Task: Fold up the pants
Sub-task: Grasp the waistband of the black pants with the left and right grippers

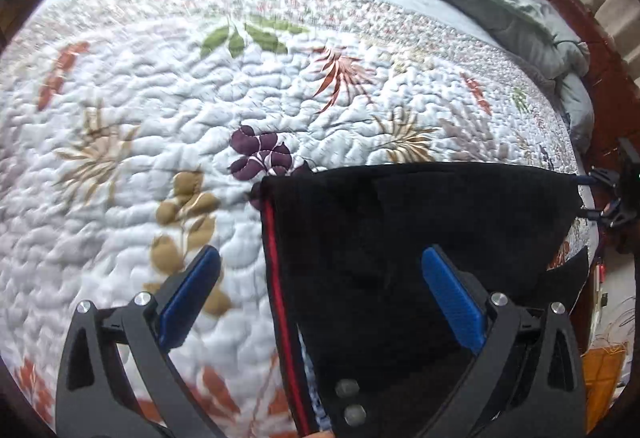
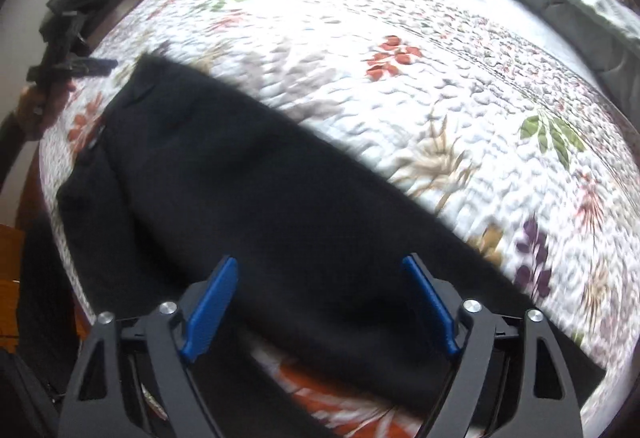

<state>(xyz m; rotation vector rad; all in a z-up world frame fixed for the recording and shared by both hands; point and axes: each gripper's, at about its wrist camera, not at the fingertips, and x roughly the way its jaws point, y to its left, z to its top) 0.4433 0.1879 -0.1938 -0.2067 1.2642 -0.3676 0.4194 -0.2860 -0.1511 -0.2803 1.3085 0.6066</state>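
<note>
I held both grippers, left gripper (image 1: 320,290) and right gripper (image 2: 320,298), jaws spread and empty, over the black pants (image 2: 248,198) lying flat on the bed (image 2: 440,78), ready to grab.

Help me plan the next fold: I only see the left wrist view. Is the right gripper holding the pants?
Observer: No. The right gripper is open above the black pants, with nothing pinched between its fingers.
Operator: How do the pants lie on that side?
Observer: In one long band across the floral quilt, running from the right gripper toward the left gripper.
Operator: Any bunching?
Observer: One lengthwise ridge shows near the far end. Motion blur hides any finer wrinkles.
</note>
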